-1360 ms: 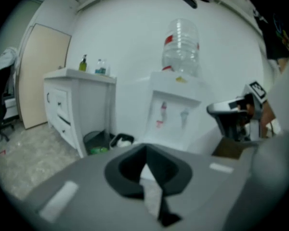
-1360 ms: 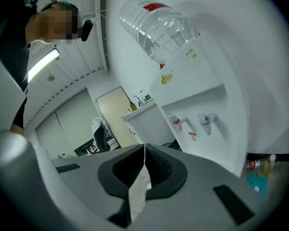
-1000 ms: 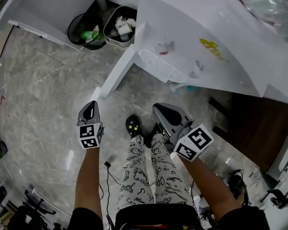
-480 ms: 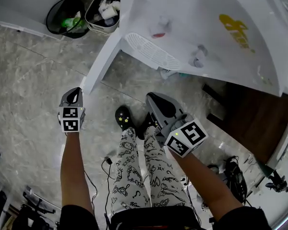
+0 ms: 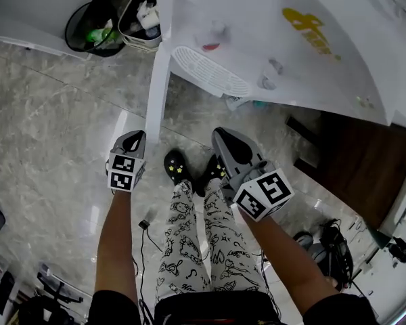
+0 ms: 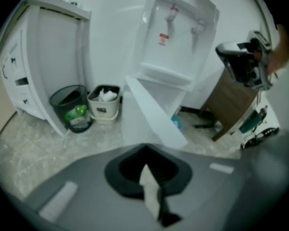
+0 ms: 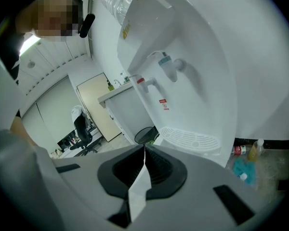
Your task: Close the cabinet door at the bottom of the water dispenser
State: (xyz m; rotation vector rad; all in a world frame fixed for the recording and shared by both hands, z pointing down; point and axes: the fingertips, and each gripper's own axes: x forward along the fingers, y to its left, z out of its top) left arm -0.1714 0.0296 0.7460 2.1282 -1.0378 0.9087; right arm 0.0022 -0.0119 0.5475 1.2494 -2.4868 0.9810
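Observation:
The white water dispenser [image 5: 271, 39] stands at the top of the head view. Its bottom cabinet door [image 5: 155, 93] hangs open, swung out towards me, and shows as a slanted white panel [image 6: 147, 117] in the left gripper view. My left gripper [image 5: 135, 139] is shut and empty, its tip right beside the door's free lower corner; I cannot tell if it touches. My right gripper [image 5: 224, 139] is also shut and empty. It is held above the floor in front of the drip tray [image 5: 210, 73], apart from the door.
A black bin [image 5: 95, 26] and a beige bin [image 5: 141, 15] with rubbish stand left of the dispenser. A brown wooden cabinet [image 5: 355, 164] is at the right. The person's legs and black shoes [image 5: 176, 168] are between the grippers. Small bottles [image 7: 242, 150] stand by the dispenser's base.
My left gripper has moved right, in to the door's free edge. The door now points more straight towards me. The right gripper has hardly moved.

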